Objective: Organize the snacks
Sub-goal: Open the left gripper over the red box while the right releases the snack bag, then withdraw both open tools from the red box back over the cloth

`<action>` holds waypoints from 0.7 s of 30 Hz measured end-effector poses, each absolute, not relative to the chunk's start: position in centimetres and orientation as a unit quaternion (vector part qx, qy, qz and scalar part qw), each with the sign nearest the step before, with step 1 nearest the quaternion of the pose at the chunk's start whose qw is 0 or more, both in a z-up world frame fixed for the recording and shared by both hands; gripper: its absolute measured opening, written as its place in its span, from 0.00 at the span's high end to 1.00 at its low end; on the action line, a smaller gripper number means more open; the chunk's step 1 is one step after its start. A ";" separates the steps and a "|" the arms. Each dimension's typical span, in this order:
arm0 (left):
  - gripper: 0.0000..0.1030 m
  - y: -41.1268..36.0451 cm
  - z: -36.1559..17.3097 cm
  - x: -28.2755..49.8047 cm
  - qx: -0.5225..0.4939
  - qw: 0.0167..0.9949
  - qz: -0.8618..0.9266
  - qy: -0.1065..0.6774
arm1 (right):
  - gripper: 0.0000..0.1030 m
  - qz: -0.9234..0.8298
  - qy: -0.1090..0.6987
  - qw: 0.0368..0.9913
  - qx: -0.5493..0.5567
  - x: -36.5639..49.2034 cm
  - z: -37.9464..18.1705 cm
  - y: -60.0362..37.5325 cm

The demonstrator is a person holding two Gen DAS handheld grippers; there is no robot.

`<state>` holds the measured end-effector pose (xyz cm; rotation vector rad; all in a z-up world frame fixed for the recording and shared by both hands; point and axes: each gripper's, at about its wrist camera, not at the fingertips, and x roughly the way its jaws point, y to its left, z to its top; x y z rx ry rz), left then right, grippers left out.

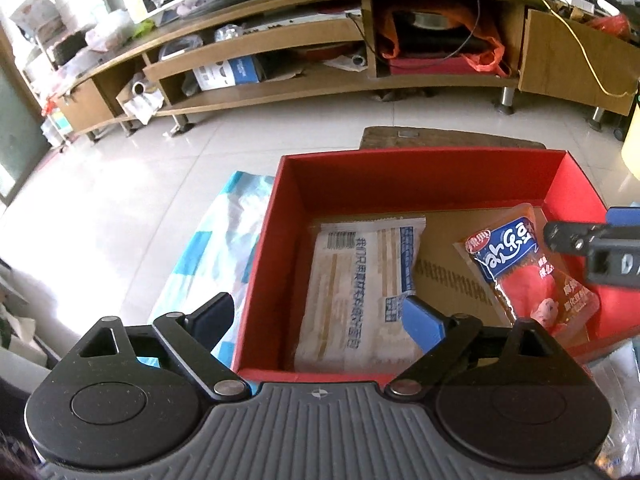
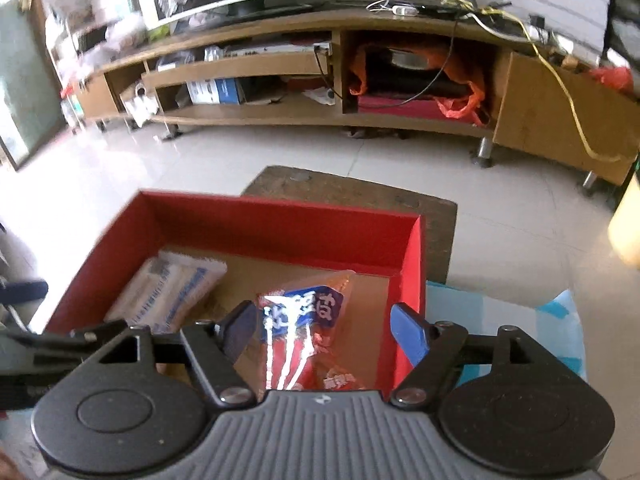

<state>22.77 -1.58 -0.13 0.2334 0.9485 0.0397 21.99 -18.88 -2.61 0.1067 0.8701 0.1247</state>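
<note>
A red open box (image 1: 276,208) with a cardboard floor holds two snacks. A pale flat packet with blue print (image 1: 360,292) lies at its left. A red and blue snack packet (image 1: 524,268) leans at its right. My left gripper (image 1: 320,320) is open and empty above the box's near left rim. My right gripper (image 2: 324,330) is open, just above the red and blue packet (image 2: 304,320), which lies loose between its jaws. The pale packet (image 2: 172,288) and the box (image 2: 412,264) also show in the right wrist view. The right gripper's finger (image 1: 576,240) shows at the left view's right edge.
The box stands on a blue and white cloth (image 1: 216,248) over a low dark stool (image 2: 352,188) on a pale tiled floor. A long wooden TV cabinet (image 1: 320,92) with cluttered shelves runs along the back. A yellowish object (image 2: 628,232) sits at the right edge.
</note>
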 end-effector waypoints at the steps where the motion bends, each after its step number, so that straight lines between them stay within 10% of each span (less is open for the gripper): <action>1: 0.09 -1.5 0.0 22.5 0.110 0.883 0.019 0.456 | 0.31 0.056 0.419 0.905 0.051 21.8 -2.4 -19.0; 21: 0.07 -0.9 1.3 16.0 0.094 0.883 -0.014 0.461 | 0.31 0.027 0.421 0.906 -0.028 13.2 -0.3 -15.5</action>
